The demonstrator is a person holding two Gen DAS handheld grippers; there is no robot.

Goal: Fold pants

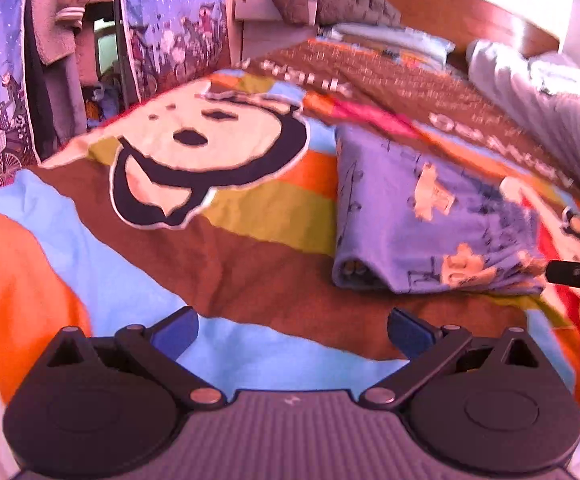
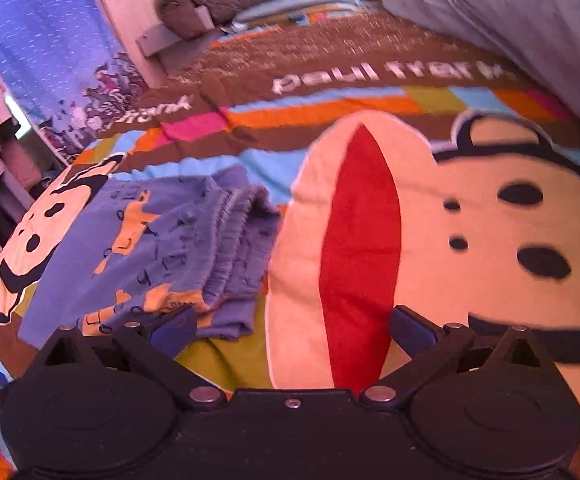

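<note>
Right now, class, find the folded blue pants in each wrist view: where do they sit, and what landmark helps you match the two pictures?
Left wrist view: the folded blue pants lie right of centre on the bedspread, beyond the open left claw.
Right wrist view: the pants lie at lower left, just past the open right claw.
Shared landmark: the cartoon monkey face printed on the bedspread beside the pants.

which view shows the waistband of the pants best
The right wrist view: the blue pants lie folded with the gathered elastic waistband facing the camera. The left wrist view shows the pants from the folded side, the waistband blurred at the right edge.
</note>
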